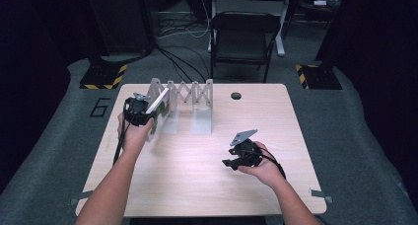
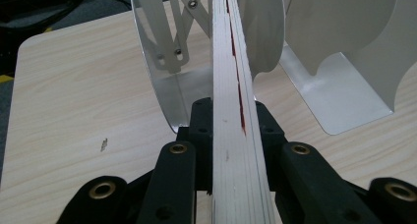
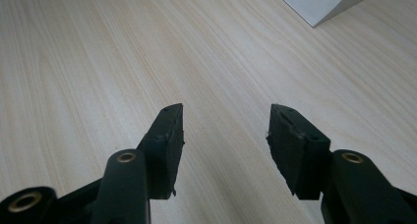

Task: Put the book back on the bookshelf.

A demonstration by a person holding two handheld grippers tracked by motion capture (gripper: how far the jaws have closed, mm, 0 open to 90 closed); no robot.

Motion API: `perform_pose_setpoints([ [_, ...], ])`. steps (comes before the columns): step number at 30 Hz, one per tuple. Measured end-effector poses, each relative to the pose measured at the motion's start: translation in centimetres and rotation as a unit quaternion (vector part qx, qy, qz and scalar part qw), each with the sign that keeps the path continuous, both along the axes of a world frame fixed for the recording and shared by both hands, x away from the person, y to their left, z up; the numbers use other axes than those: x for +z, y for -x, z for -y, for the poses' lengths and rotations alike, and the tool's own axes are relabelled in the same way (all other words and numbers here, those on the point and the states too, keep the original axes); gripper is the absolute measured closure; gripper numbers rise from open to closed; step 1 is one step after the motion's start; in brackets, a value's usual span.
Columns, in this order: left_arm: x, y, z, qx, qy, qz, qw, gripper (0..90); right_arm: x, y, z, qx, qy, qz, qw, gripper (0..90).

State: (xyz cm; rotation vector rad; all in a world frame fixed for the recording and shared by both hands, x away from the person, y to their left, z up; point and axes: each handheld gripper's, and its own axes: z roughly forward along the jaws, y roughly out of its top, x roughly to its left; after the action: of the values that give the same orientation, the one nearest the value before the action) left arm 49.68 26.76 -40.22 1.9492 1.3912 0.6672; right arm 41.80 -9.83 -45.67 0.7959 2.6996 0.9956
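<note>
**Book edge-on at the rack, right gripper idling open**

The pale wooden counter [image 1: 197,185] is carrying everything here, and the landmark is the white metal expanding book rack [image 1: 190,94] standing toward its far edge, left of centre. Behind the counter, beyond the rack, a black folding chair [image 1: 244,37] is sitting on the grey floor.

At the rack's left end, the left hand [image 1: 134,136] is holding the left gripper [image 1: 140,111] up against the first divider. In the left gripper view the thin book [image 2: 236,111] is running straight up the middle, edge-on, white pages with a streak of red showing, and both black jaws are pressing against its sides, so that gripper is clamping the book. The book's far end is sitting between the rack's curved white plates; whether it is touching them, I cannot tell.

Over to the right and nearer the person than the rack, well apart from it, the right hand [image 1: 263,168] is holding the right gripper [image 3: 223,135] low over bare wood. Its jaws are standing wide apart with nothing between them.
</note>
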Motion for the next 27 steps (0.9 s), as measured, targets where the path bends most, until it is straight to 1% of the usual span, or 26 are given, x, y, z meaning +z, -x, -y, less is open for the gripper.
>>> perform_pose_setpoints([
  [2, -0.1, -0.1, 0.1, 0.001, -0.002, 0.000, 1.0000, 75.7, 0.0, -0.1, 0.1, 0.003, 0.002, 0.004, 1.0000, 47.6],
  [4, -0.2, -0.1, 0.1, 0.004, 0.000, -0.002, 1.0000, 75.7, 0.0, -0.1, 0.1, 0.003, 0.000, 0.003, 1.0000, 47.6],
  [5, -0.2, -0.1, 0.0, 0.002, -0.006, -0.009, 0.9999, 75.7, 0.0, -0.1, 0.1, 0.004, 0.001, 0.004, 1.0000, 47.6],
  [6, -0.4, -0.1, 0.2, 0.008, 0.003, -0.005, 1.0000, 75.7, 0.0, -0.1, 0.2, 0.004, 0.000, 0.004, 1.0000, 47.6],
  [8, -0.5, -0.1, 0.1, 0.010, 0.000, -0.004, 0.9999, 75.7, 0.0, -0.1, 0.2, 0.004, -0.001, 0.004, 1.0000, 47.6],
  [10, -0.7, -0.1, 0.2, 0.010, -0.005, -0.010, 0.9999, 75.7, -0.1, -0.1, 0.1, 0.002, 0.001, 0.005, 1.0000, 47.6],
  [12, -0.9, -0.2, 0.3, 0.012, 0.000, -0.011, 0.9999, 75.7, -0.1, -0.1, 0.1, 0.002, 0.000, 0.005, 1.0000, 47.6],
  [13, -0.9, -0.2, 0.3, 0.011, -0.004, -0.014, 0.9998, 75.7, -0.1, -0.1, 0.1, 0.004, 0.002, 0.004, 1.0000, 47.6],
  [15, -1.1, -0.3, 0.6, 0.015, 0.000, -0.011, 0.9998, 75.7, -0.2, -0.1, 0.1, 0.006, 0.003, 0.004, 1.0000, 47.6],
  [16, -1.0, -0.2, 0.5, 0.009, -0.010, -0.015, 0.9998, 75.7, -0.2, -0.1, 0.0, 0.007, 0.003, 0.004, 1.0000, 47.5],
  [18, -1.2, -0.3, 0.6, 0.015, -0.009, -0.010, 0.9998, 75.7, -0.2, 0.0, 0.0, 0.006, 0.003, 0.004, 1.0000, 47.5],
  [19, -1.3, -0.3, 0.6, 0.020, 0.001, -0.007, 0.9998, 75.7, -0.2, -0.1, 0.1, 0.006, 0.003, 0.004, 1.0000, 47.5],
  [20, -1.5, -0.3, 0.4, 0.020, -0.001, -0.009, 0.9998, 75.7, -0.2, 0.0, 0.1, 0.005, 0.003, 0.004, 1.0000, 47.5],
  [22, -1.7, -0.3, 0.3, 0.027, 0.002, -0.008, 0.9996, 75.6, -0.2, 0.0, 0.1, 0.006, 0.003, 0.003, 1.0000, 47.5],
  [25, -1.7, -0.3, 0.3, 0.032, 0.004, -0.008, 0.9995, 75.6, -0.2, 0.0, 0.0, 0.005, 0.003, 0.003, 1.0000, 47.5],
  [26, -1.7, -0.3, 0.3, 0.033, 0.004, -0.007, 0.9994, 75.6, -0.3, 0.0, 0.0, 0.006, 0.001, 0.001, 1.0000, 47.5],
  [27, -1.7, -0.4, 0.3, 0.034, 0.005, -0.007, 0.9994, 75.6, -0.3, -0.1, 0.1, 0.013, 0.004, 0.003, 0.9999, 47.5],
])
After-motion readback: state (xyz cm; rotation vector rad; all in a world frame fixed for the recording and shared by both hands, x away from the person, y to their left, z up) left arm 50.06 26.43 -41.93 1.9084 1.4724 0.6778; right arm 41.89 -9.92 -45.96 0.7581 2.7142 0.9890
